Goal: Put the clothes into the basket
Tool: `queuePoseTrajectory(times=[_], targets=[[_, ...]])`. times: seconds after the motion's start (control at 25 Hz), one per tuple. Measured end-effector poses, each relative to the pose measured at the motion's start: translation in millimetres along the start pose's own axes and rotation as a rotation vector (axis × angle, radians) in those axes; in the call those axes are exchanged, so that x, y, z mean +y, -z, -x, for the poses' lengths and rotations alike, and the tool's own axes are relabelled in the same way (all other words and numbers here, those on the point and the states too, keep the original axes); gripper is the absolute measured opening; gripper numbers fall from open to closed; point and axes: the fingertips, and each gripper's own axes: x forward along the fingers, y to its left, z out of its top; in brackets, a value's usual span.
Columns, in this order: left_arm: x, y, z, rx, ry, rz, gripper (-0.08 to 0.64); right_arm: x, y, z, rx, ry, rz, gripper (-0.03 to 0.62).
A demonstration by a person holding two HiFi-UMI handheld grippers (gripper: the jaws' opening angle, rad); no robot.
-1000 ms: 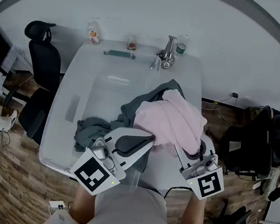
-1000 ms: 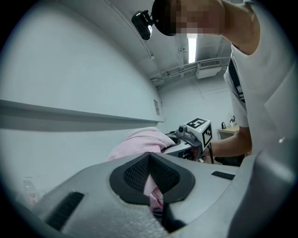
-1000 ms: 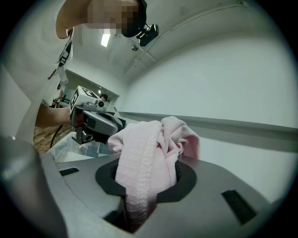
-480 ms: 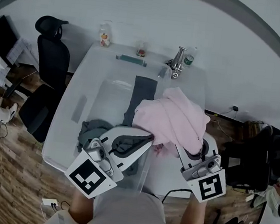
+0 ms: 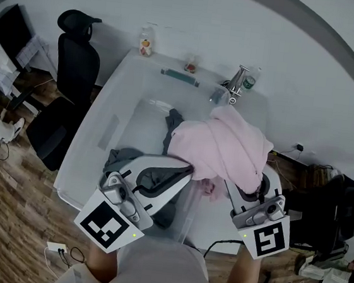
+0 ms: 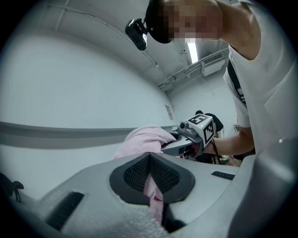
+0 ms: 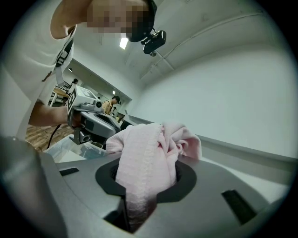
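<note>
Progress looks partial. A pink garment (image 5: 224,146) hangs in the air between the two tools, bunched above the desk (image 5: 93,153) and over the far end of the clear basket (image 5: 184,218), not yet lowered into it. The left gripper (image 5: 185,170) has its jaws nearly together on a thin fold of the pink cloth. The right gripper (image 7: 139,186) has its jaws clamped on a thicker wad of the same cloth, slightly apart. Below, grey clothes (image 5: 120,162) lie crumpled, apparently within the basket's clear walls, though that is hard to tell. Left to do, as I judge it: drop the pink garment in and tuck in any grey cloth outside.
</note>
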Motion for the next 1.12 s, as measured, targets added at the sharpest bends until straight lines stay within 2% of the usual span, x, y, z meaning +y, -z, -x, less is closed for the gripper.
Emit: queuePoseTrajectory(times=[0.32, 0.64, 1.12], targets=[[13, -5, 24, -0.006, -0.055, -0.007, 0.005, 11, -25, -21, -0.033, -0.044, 0.044, 0.112], [30, -6, 53, 0.008, -0.141, -0.020, 0.005, 27, -44, -50, -0.079, -0.109, 0.067, 0.112], [58, 13, 103, 0.062, -0.282, 0.000, 0.005, 64, -55, -104, -0.132, -0.239, 0.053, 0.113]])
